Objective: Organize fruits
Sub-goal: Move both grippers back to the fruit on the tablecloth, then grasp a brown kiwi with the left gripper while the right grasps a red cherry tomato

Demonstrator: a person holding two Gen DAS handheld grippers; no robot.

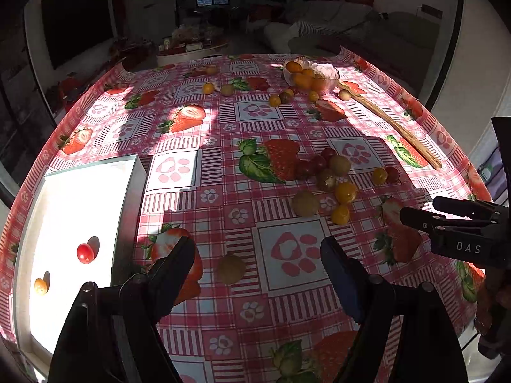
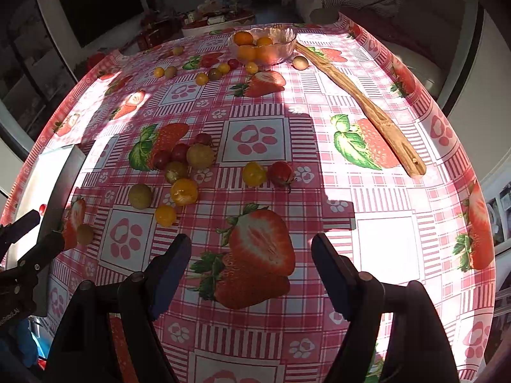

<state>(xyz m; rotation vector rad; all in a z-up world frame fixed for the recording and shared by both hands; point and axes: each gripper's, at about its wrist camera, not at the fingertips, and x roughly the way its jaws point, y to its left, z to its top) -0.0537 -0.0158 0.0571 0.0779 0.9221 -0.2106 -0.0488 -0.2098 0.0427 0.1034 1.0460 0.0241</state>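
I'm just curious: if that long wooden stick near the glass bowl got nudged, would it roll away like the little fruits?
Probably not: the wooden stick looks flat and lies flush on the tablecloth, so it would likely slide or pivot. It seems rigid, and probably light.

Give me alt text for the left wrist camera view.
Open left gripper hovers empty over a strawberry-print tablecloth scattered with small tomatoes. A white tray at left holds two tomatoes; a glass bowl of fruit sits far across.
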